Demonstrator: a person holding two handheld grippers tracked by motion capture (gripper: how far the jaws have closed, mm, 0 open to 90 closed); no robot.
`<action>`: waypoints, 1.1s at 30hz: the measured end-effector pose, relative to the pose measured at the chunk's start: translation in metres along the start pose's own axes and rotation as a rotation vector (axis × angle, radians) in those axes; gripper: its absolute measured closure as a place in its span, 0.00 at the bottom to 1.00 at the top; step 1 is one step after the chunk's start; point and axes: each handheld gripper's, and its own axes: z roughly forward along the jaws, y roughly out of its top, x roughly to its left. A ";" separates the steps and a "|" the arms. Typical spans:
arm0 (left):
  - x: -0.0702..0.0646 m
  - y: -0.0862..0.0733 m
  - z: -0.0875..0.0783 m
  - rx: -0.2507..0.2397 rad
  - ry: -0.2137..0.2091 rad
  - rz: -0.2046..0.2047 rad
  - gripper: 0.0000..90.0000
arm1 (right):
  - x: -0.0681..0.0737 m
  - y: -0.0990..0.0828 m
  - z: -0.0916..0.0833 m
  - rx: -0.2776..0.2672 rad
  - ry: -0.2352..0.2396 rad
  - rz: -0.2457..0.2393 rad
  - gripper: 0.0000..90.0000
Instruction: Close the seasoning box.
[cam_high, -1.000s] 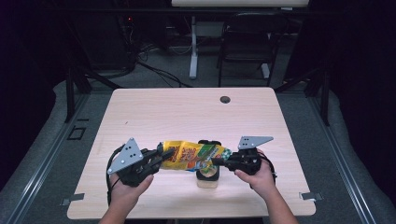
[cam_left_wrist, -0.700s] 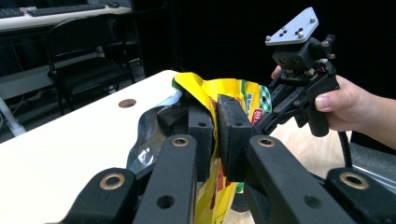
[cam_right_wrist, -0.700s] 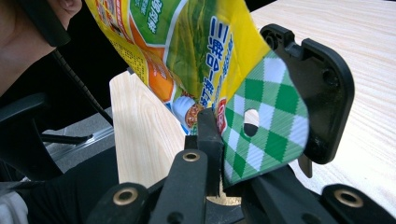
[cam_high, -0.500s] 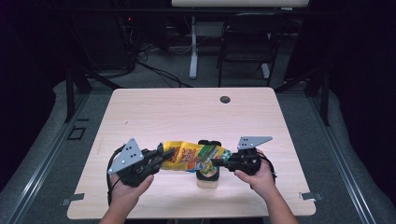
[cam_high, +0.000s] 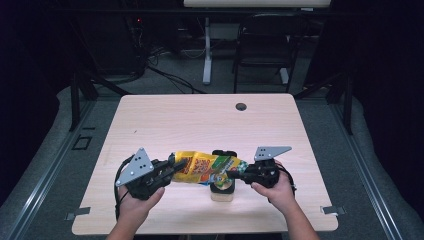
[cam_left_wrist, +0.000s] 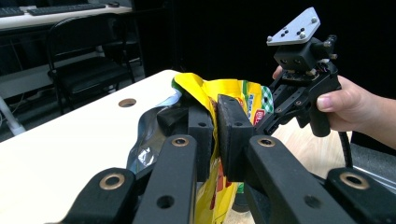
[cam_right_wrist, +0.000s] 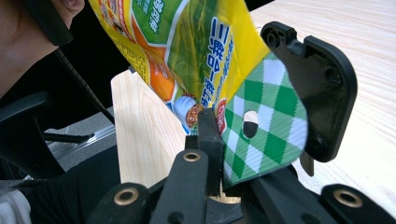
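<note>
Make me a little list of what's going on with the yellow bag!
bag: yellow snack bag, held up between both grippers
left hand-held gripper: shut on one end of the bag
right hand-held gripper: shut on the green-checked end
under the bag: a small block on the table
table hole: near the far edge

The snack bag (cam_high: 207, 168) is yellow with orange and green print and a green-white checked end, on a pale wood table (cam_high: 200, 120).
</note>
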 end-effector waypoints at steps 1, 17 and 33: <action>0.000 0.000 0.000 0.001 -0.001 0.001 0.94 | 0.000 0.000 0.000 0.000 0.000 0.001 1.00; 0.000 0.001 0.001 -0.002 -0.002 0.003 0.95 | 0.000 0.000 -0.001 -0.004 0.004 0.002 1.00; 0.002 0.002 0.002 -0.007 -0.007 -0.010 0.94 | 0.001 0.002 -0.006 -0.008 0.000 -0.004 1.00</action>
